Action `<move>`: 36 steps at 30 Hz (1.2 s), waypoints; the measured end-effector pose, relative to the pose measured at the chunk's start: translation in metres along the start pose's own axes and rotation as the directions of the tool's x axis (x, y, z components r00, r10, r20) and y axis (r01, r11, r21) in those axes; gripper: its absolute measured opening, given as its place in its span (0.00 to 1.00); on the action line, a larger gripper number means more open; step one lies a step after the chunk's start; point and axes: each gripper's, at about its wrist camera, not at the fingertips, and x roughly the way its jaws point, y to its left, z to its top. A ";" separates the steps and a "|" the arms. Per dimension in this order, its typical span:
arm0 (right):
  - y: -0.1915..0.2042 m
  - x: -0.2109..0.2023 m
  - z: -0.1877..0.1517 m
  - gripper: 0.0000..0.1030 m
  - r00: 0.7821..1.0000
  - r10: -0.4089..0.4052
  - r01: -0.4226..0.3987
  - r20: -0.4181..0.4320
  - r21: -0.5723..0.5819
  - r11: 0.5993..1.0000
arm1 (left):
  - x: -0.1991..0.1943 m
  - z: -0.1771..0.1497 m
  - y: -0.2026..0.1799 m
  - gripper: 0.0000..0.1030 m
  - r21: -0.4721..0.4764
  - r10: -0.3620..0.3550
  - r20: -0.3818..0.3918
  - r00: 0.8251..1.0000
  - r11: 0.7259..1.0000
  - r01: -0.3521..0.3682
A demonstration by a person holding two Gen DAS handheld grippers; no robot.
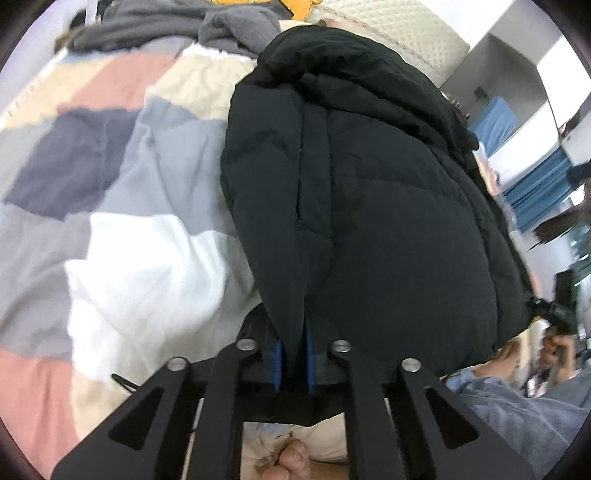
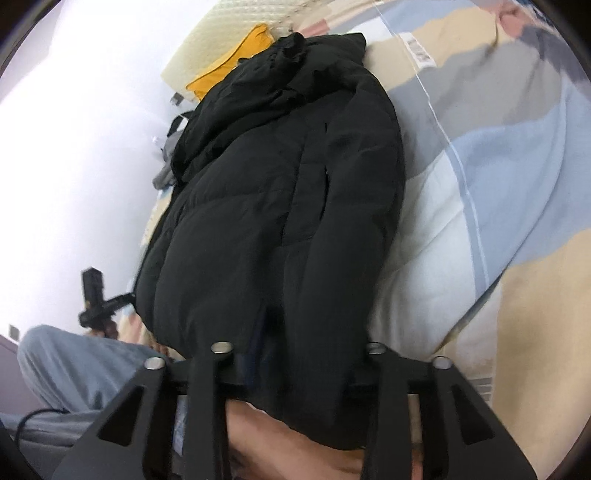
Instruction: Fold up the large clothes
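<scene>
A black puffer jacket (image 1: pixel 369 192) lies lengthwise on the bed, hood at the far end. My left gripper (image 1: pixel 294 354) is shut on its near hem, blue pads pinching a fold of black fabric. The jacket also fills the right wrist view (image 2: pixel 280 206). My right gripper (image 2: pixel 295 362) is closed into the other corner of the hem; fabric drapes over the fingers and hides them. The right gripper also shows at the far right in the left wrist view (image 1: pixel 554 317), and the left one at the left in the right wrist view (image 2: pixel 96 299).
A patchwork quilt (image 1: pixel 122 206) in pink, beige, grey, navy and white covers the bed. A grey blanket (image 1: pixel 177 26) and a yellow garment (image 2: pixel 236 62) lie near a cream pillow (image 1: pixel 399 33) at the head. My legs in grey trousers (image 2: pixel 74 369) are at the near edge.
</scene>
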 end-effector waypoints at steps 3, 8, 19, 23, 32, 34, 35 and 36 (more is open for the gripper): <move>-0.006 0.009 0.002 0.66 0.999 0.033 -0.033 -0.008 0.038 0.999 | 0.012 0.005 0.019 0.62 -0.077 -0.090 -0.033 0.995 0.993 0.087; -0.017 0.033 0.005 0.68 0.997 0.074 -0.069 -0.038 0.111 0.991 | 0.030 0.009 0.033 0.70 -0.190 -0.241 -0.047 0.969 0.955 0.228; 0.028 0.027 0.025 0.53 0.986 0.165 -0.166 0.036 0.013 0.986 | 0.045 0.033 0.004 0.54 -0.155 -0.388 -0.065 0.919 0.914 0.375; 0.035 0.035 0.031 0.25 0.995 0.095 -0.095 0.031 0.007 0.995 | 0.057 0.044 0.000 0.40 -0.183 -0.354 -0.088 0.931 0.924 0.334; 0.054 -0.014 0.050 0.08 0.978 0.136 -0.137 0.158 -0.003 0.991 | 0.009 0.063 -0.005 0.11 -0.202 -0.370 0.008 0.929 0.909 0.363; 0.065 -0.027 0.062 0.08 0.969 0.154 -0.154 0.194 -0.017 0.988 | -0.005 0.075 -0.011 0.10 -0.173 -0.372 0.044 0.927 0.911 0.374; 0.071 -0.037 0.068 0.08 0.963 0.165 -0.164 0.214 -0.023 0.986 | -0.014 0.083 -0.014 0.10 -0.168 -0.374 0.062 0.925 0.910 0.379; 0.077 -0.048 0.076 0.08 0.956 0.176 -0.174 0.235 -0.032 0.984 | -0.021 0.090 -0.016 0.10 -0.169 -0.376 0.079 0.923 0.908 0.384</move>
